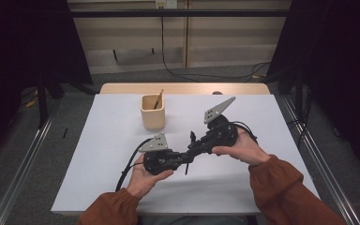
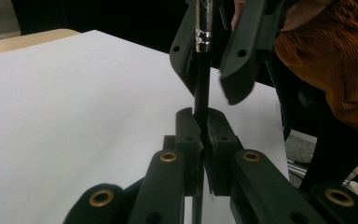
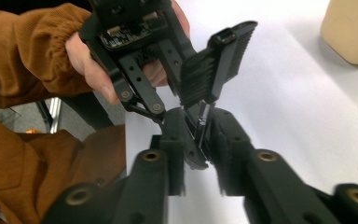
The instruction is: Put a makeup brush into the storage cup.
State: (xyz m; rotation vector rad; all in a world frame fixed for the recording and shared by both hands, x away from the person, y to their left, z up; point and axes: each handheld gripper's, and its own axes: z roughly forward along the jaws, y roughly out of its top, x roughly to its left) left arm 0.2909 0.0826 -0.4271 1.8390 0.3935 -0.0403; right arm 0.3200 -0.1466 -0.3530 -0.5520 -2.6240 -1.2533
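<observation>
l gripper (image 2: 200, 135) pinches a thin black pen (image 2: 201, 88) w/ a silver band, jaws pressed tight on its lower shaft. r gripper (image 3: 200, 135) meets it nose to nose over the white table (image 1: 108, 154), jaws slightly apart around the pen's other end; can't tell if the pads touch it. pen hangs between the two grippers, above the table's near middle, just off the surface. tan cup (image 1: 153, 112) w/ a brown stick (image 1: 159, 99) stands farther back, well apart. both hands in rust-orange sleeves (image 1: 281, 183).
</observation>
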